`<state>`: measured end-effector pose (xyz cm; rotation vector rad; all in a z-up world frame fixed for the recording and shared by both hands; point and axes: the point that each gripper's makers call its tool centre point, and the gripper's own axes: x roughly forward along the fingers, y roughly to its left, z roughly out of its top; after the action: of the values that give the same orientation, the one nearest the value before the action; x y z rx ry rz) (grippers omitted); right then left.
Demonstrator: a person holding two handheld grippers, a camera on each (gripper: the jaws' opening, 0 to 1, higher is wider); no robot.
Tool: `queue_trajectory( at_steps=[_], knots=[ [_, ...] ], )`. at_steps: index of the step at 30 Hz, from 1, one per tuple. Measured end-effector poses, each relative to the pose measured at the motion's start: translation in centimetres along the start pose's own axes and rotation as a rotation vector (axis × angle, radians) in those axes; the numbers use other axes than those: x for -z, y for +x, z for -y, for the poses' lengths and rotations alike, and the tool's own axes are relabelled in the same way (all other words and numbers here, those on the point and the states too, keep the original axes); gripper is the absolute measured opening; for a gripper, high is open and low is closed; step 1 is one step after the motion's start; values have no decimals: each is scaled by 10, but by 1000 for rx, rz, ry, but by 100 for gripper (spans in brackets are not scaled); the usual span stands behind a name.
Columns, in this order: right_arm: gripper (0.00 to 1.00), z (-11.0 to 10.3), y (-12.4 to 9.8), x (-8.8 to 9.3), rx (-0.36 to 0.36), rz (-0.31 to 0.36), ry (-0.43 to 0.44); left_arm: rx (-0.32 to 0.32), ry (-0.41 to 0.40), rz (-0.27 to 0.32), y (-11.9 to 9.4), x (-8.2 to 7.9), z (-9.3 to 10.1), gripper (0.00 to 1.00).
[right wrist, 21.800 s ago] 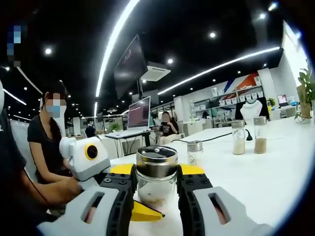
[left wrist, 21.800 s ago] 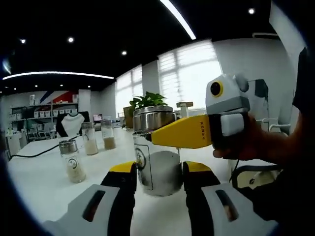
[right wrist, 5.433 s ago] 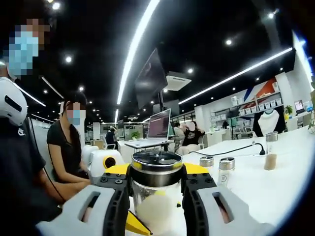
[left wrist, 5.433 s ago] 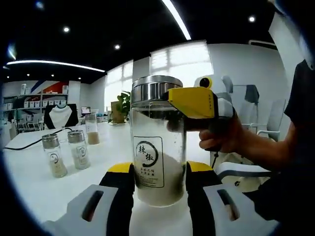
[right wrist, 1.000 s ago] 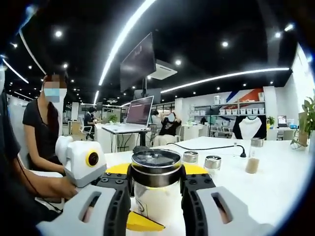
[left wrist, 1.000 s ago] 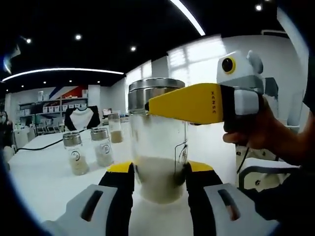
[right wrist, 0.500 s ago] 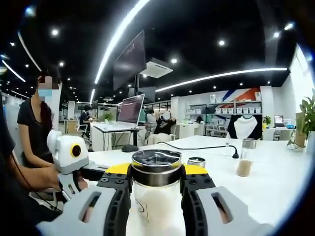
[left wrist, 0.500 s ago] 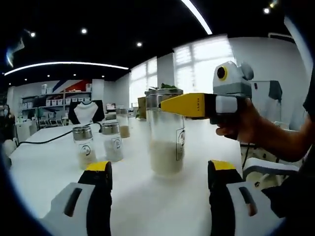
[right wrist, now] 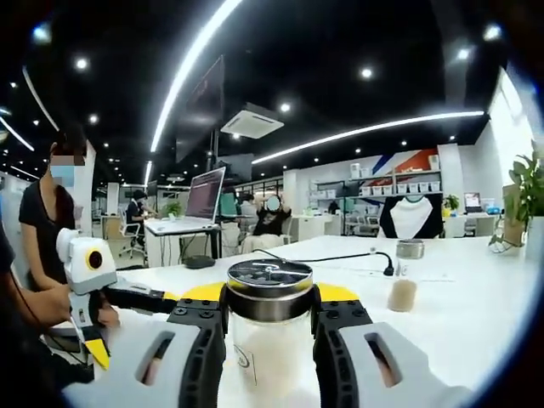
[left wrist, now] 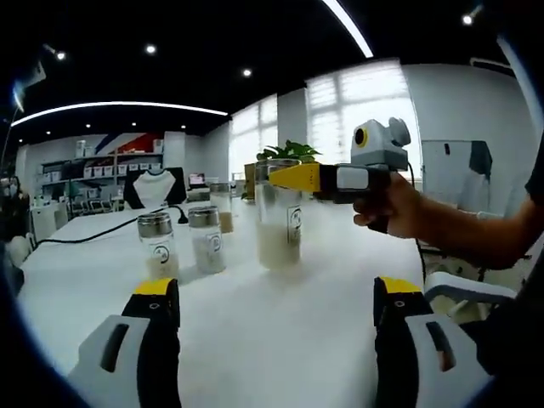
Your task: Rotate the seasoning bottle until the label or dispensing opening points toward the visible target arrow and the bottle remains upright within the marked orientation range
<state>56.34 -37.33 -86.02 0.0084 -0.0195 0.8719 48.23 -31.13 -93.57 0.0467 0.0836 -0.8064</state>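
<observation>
White counter point(left wrist: 272, 331) carried everything, largest thing in the left gripper view. Seasoning bottle point(left wrist: 277, 214) stood upright on it, well ahead of the left hand-held gripper point(left wrist: 276, 314), with pale powder in the lower part and a steel cap. Left hand-held gripper was released, jaws spread wide with bare counter between them, well apart from the bottle. Right hand-held gripper point(right wrist: 269, 319) was clenched around the bottle just under the cap point(right wrist: 270, 289); in the left gripper view its yellow jaw reached the bottle's upper part, with the person's hand point(left wrist: 389, 204) behind it.

Two small shakers point(left wrist: 183, 245) stood side by side, left of the bottle, near it. Another small jar point(right wrist: 405, 274) stood further off on the counter in the right gripper view. A black cable point(right wrist: 340, 256) ran across behind.

Risk, as I judge it: only one hand-held gripper holds the bottle, and high up, so twisting may tip it off upright or drag it across the counter. A wide sweep could knock the nearby shakers. No target arrow or marked range could be made out, so overshoot is hard to rule out.

Label point(left wrist: 292, 223): a small white patch with a round dark emblem faced right of the left camera; characters too small to read. Shakers had similar round marks, unreadable.
</observation>
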Motion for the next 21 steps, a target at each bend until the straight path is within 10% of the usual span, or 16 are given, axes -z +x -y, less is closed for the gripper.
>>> queue_trajectory(
  at_steps=[21],
  knots=[
    [35,68,31,15,72,-39,-7,-19,31,-36,0,5,-5,100]
  ],
)
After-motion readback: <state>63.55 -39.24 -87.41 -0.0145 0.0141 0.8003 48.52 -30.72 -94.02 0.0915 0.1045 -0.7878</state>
